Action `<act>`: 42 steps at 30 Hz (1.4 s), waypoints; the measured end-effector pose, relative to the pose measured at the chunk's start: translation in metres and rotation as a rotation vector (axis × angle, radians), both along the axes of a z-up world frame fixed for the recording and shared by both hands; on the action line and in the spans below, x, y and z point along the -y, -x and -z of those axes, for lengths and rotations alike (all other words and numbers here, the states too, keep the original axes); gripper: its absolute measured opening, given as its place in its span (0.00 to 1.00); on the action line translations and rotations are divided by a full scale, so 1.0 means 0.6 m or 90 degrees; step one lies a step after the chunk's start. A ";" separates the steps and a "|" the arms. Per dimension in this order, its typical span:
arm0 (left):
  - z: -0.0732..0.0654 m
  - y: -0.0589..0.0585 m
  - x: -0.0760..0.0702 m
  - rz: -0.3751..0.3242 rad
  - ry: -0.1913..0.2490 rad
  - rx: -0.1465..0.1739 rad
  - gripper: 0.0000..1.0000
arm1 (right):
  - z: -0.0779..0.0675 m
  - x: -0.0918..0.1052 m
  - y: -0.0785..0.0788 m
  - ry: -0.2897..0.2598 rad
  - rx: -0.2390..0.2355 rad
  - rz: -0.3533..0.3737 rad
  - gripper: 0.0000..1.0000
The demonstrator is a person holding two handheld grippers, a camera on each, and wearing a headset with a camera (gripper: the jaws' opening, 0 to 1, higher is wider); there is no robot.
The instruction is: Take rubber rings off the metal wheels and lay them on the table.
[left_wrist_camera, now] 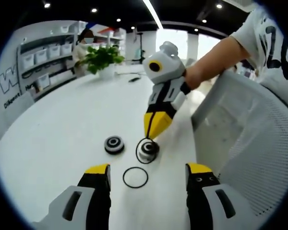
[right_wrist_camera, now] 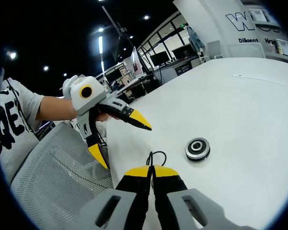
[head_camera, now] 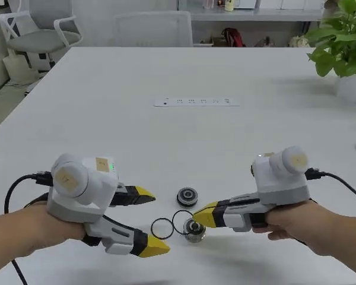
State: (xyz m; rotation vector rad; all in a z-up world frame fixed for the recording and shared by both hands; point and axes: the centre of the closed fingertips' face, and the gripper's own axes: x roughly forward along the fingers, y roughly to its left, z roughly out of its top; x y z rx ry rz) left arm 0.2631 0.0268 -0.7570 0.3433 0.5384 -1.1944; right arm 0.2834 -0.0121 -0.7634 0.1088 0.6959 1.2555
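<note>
Pinching a thin black rubber ring (head_camera: 174, 222) with your right gripper (head_camera: 203, 217), you have its yellow-tipped jaws clenched on the ring right beside the small silver metal wheel (head_camera: 194, 231); the ring looks half off this wheel, though how much of it is free is hard to see. Your left gripper (head_camera: 149, 221) is released, its jaws wide apart, and between them a second loose black rubber ring (head_camera: 162, 219) lies flat on the white table (head_camera: 166, 136). Another metal wheel with a dark rim (head_camera: 187, 196) stands on the table near both grippers and touches neither.
</note>
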 end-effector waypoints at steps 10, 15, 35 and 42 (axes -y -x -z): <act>0.001 -0.002 -0.024 -0.026 0.001 -0.005 0.69 | 0.004 -0.037 0.005 0.000 -0.003 -0.022 0.00; 0.001 -0.005 -0.036 -0.037 0.000 -0.005 0.70 | 0.011 -0.048 0.006 0.005 -0.003 -0.028 0.00; 0.001 -0.006 -0.056 -0.054 -0.004 -0.007 0.69 | 0.045 -0.058 -0.009 0.046 -0.001 -0.017 0.00; 0.003 -0.008 -0.058 -0.055 -0.006 -0.010 0.69 | 0.051 -0.055 -0.010 0.059 0.010 -0.014 0.03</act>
